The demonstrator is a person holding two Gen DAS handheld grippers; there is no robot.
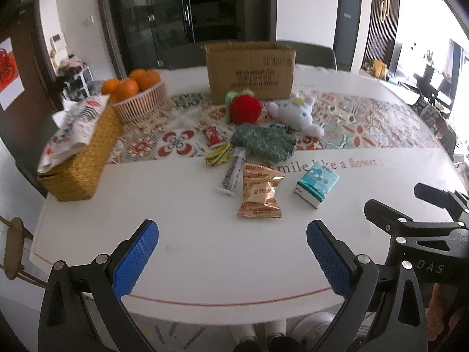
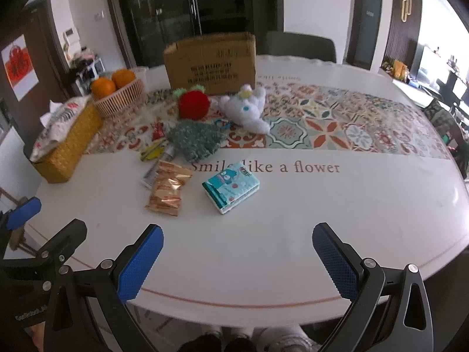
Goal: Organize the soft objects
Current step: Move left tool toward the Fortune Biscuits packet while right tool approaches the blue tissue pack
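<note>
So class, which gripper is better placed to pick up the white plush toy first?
Right. The white plush toy sits nearer the right gripper, which is open and empty.

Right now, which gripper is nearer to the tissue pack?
Right. The right gripper faces the tissue pack almost straight ahead; the left gripper sits further left, open too.

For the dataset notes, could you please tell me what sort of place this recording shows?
Most likely a home dining room. A large white oval table carries a patterned runner and a basket of oranges, a dark chair stands at its far side, and a glass-door cabinet is behind.
</note>
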